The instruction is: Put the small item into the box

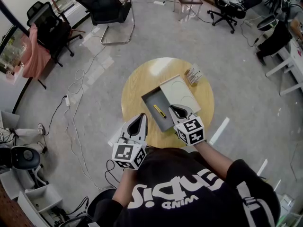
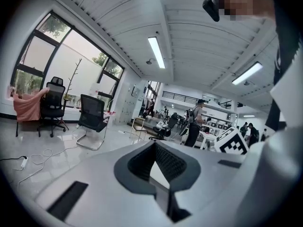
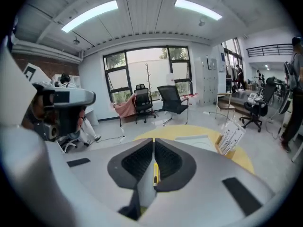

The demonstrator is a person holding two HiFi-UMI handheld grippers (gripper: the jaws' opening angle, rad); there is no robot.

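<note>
A small yellow pen-like item [image 1: 159, 111] lies inside the open grey box [image 1: 150, 100] on the round wooden table [image 1: 137, 84]. The box's pale lid [image 1: 180, 93] rests against its far right side. My right gripper [image 1: 173, 109] hovers at the box's right edge, shut, with nothing between its pads. In the right gripper view the fingertips meet [image 3: 154, 142], and the yellow item [image 3: 155, 172] shows through the slit below them. My left gripper [image 1: 143, 116] is at the table's near edge, left of the box. It is shut and empty [image 2: 154, 143] and points out into the room.
A small stand of cards [image 1: 193, 74] sits at the table's far right edge. Office chairs [image 1: 106, 8] stand beyond the table, and cables [image 1: 75, 93] trail over the floor to the left. White desks [image 1: 289, 60] line the right side of the room.
</note>
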